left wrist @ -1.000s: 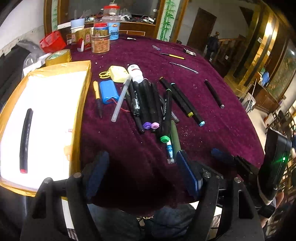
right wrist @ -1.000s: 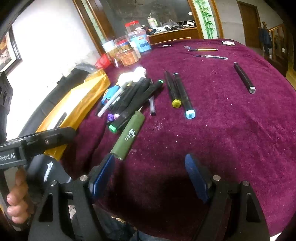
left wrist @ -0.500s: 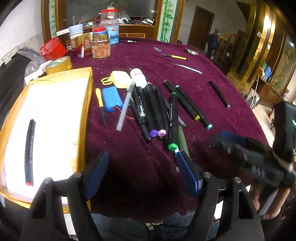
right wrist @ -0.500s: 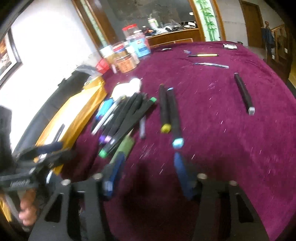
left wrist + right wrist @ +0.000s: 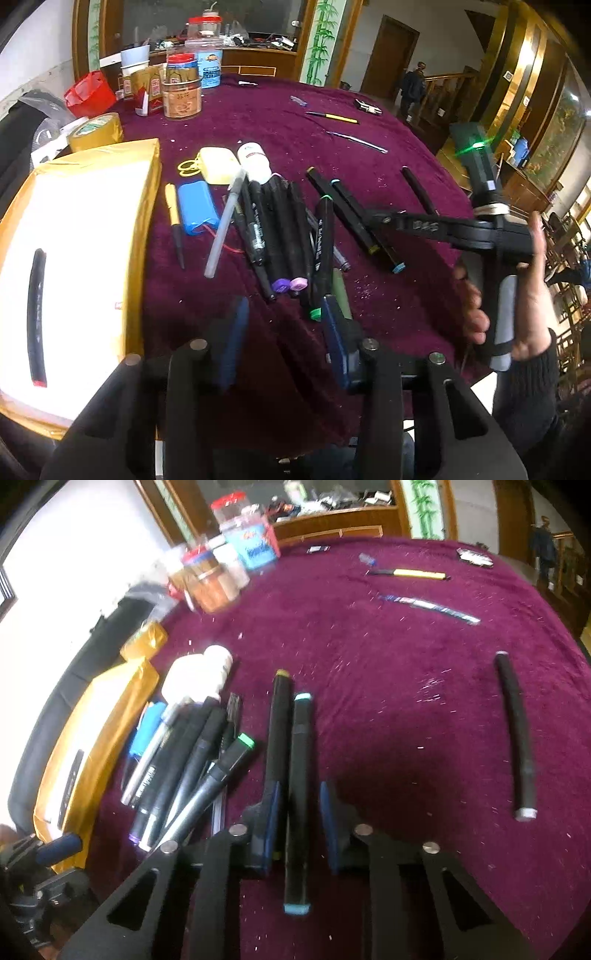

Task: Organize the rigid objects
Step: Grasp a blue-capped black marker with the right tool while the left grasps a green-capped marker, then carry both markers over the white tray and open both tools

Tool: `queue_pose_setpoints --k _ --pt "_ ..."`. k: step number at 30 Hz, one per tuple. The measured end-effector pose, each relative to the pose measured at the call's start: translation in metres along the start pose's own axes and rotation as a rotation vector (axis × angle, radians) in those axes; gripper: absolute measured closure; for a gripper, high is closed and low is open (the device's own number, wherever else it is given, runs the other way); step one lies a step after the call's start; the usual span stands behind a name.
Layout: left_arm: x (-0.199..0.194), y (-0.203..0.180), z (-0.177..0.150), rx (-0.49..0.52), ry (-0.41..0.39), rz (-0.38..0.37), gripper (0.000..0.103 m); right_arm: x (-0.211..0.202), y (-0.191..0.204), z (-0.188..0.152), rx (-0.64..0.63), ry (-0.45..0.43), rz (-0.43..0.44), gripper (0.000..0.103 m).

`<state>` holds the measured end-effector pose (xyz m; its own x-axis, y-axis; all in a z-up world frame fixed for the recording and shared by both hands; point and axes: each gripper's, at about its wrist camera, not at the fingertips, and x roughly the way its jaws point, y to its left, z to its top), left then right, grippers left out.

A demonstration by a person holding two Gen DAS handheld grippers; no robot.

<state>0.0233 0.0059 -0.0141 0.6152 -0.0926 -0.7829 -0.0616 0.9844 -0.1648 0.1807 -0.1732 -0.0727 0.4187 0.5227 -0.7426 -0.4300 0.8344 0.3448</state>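
R claw (image 5: 299, 823) is down on the bench (image 5: 388, 709) astride the blue-capped marker (image 5: 298, 794); jaws closing, marker between them, a gap still showing on the R side, so not pinched yet. Marker's long axis runs nearly straight along the claw's pointing line, so the pads meet the barrel square across – good. Yellow-capped marker (image 5: 279, 731) lies just beside on the L, parallel, prob touching the L pad; could get dragged along.

L claw (image 5: 284, 332) sits low over the near end of the marker pile (image 5: 280, 229), jaws closing, half-wide, nothing between them.

The gold tray (image 5: 147, 206) is off to the L, one black marker (image 5: 37, 314) in it.
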Motion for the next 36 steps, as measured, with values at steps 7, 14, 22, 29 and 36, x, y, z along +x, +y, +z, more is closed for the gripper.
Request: queue_pose_setpoints --k 7,14,22,29,36 --pt "0.013 -0.011 0.019 0.031 0.047 -0.071 0.065 -0.002 0.004 -0.016 -0.024 -0.02 -0.053 0.088" --pt "0.036 -0.045 0.045 0.155 0.065 -0.034 0.065 -0.032 -0.003 -0.065 0.066 -0.085 -0.007 0.088" --pt "0.09 -0.058 0.065 0.236 0.147 0.065 0.094 -0.033 -0.013 -0.07 0.106 -0.125 0.056 0.089" --pt "0.102 -0.065 0.064 0.302 0.174 0.155 0.094 -0.034 -0.007 -0.073 0.084 -0.131 0.036 0.089" --pt "0.102 -0.056 0.066 0.277 0.19 0.141 0.093 -0.033 -0.007 -0.074 0.086 -0.137 0.033 0.089"
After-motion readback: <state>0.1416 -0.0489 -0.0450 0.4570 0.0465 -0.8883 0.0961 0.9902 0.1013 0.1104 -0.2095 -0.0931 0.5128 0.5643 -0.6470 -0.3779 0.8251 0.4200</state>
